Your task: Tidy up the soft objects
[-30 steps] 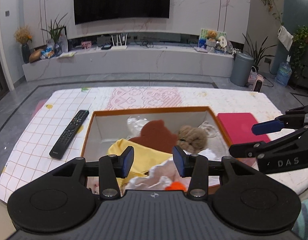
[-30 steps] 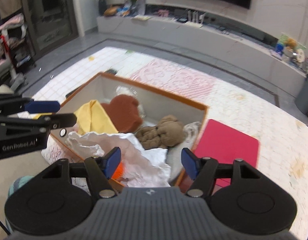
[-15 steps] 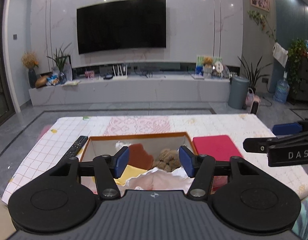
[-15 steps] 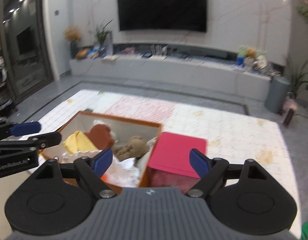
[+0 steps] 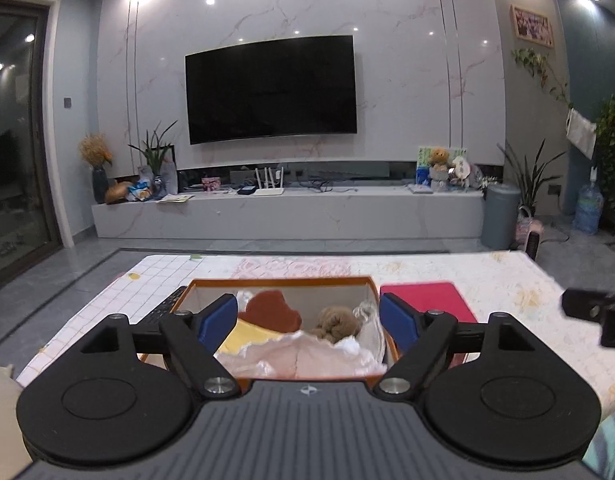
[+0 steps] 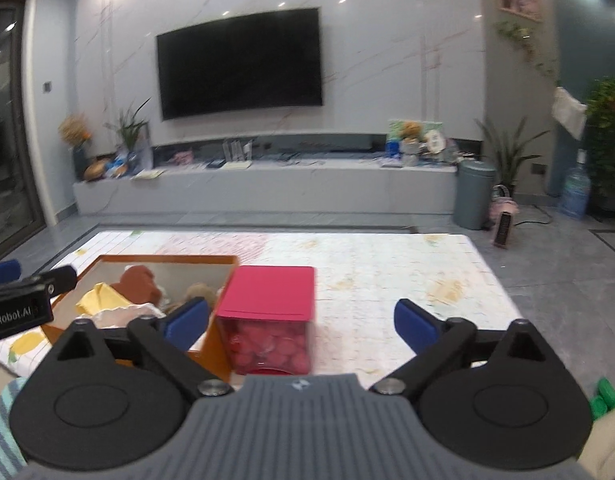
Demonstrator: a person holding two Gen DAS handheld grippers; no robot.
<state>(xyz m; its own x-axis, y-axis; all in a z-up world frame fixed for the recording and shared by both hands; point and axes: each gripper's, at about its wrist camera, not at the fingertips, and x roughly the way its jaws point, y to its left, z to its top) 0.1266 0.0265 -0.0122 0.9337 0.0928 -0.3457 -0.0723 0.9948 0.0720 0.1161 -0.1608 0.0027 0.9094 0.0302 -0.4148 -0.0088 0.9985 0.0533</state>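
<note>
On the table, orange box (image 5: 281,282) long axis crosswise; both hand-held grippers (image 5: 307,322) (image 6: 303,322) freshly widened, empty.

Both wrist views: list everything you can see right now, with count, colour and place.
Open cardboard box with orange rim: 1, on the table, left of the red-lidded container.
Dark brown bear-shaped plush: 1, in the box.
Tan curly teddy bear: 1, in the box, right of the brown plush.
Yellow cloth: 1, in the box, near left.
White-pink crinkly fabric: 1, at the box's near edge.
Clear container with red lid: 1, holding pink round items, beside the box.
Black remote control: 1, left of the box.
Patterned tablecloth: 1, white and pink.
Black wall television: 1.
Left gripper: open, nothing between the jaws.
Right gripper: open, nothing between the jaws.
</note>
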